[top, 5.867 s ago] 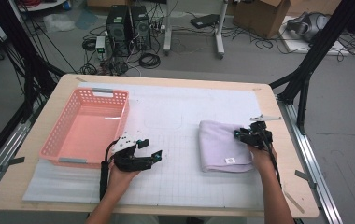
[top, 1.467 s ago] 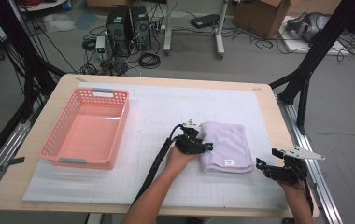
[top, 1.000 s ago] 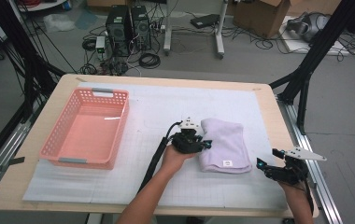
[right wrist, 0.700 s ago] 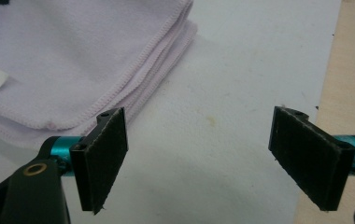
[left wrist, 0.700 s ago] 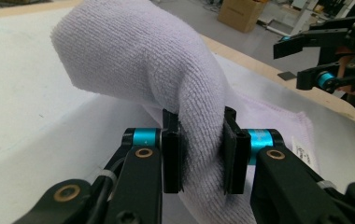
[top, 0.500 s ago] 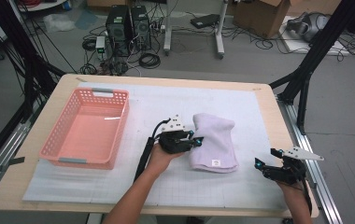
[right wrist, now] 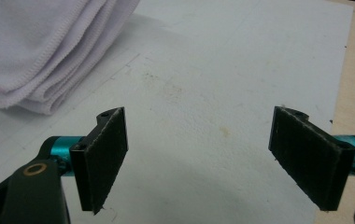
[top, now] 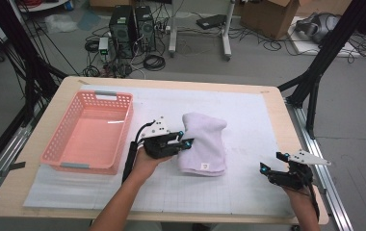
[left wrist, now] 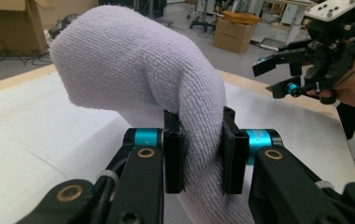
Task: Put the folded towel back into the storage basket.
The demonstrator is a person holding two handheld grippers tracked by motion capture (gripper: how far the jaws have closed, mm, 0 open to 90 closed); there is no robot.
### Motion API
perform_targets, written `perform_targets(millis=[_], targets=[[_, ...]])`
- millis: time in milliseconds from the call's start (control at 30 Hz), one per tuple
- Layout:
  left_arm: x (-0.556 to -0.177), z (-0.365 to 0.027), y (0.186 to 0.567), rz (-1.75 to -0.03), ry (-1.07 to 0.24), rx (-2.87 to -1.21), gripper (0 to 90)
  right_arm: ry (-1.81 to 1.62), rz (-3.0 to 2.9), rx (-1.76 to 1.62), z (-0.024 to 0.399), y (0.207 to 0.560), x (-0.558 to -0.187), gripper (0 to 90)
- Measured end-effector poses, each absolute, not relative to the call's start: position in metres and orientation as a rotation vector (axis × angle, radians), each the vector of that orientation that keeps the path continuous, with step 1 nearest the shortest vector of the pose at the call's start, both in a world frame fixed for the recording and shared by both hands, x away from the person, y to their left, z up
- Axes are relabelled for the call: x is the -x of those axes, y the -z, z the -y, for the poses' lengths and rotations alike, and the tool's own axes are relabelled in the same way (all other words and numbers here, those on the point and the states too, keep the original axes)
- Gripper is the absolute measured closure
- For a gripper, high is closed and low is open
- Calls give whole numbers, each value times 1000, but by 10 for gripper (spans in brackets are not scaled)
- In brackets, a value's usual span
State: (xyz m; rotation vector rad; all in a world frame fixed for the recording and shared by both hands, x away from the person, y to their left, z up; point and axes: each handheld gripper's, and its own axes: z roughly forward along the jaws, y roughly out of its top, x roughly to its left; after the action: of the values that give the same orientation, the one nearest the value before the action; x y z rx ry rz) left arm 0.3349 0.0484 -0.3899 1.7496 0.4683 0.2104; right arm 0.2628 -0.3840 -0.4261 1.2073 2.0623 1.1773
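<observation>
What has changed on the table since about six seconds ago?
The left gripper crossed to the folded towel, clamped its edge and is carrying it leftward toward the pink basket. The right gripper, which rested at the towel, withdrew to the table's right edge and waits, jaws open. The basket stayed put.

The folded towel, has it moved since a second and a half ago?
Yes. The folded lavender towel, clamped in the left hand-held gripper, has shifted left toward the pink basket, and its left edge is now lifted off the white mat.
</observation>
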Motion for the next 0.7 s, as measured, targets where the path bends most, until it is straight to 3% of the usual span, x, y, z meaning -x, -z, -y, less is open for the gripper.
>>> perform_targets(millis=[700], targets=[[-328,-124,358,-417,-292,-1608,751,-1185,-2066,-1166,374,423,-262,185]])
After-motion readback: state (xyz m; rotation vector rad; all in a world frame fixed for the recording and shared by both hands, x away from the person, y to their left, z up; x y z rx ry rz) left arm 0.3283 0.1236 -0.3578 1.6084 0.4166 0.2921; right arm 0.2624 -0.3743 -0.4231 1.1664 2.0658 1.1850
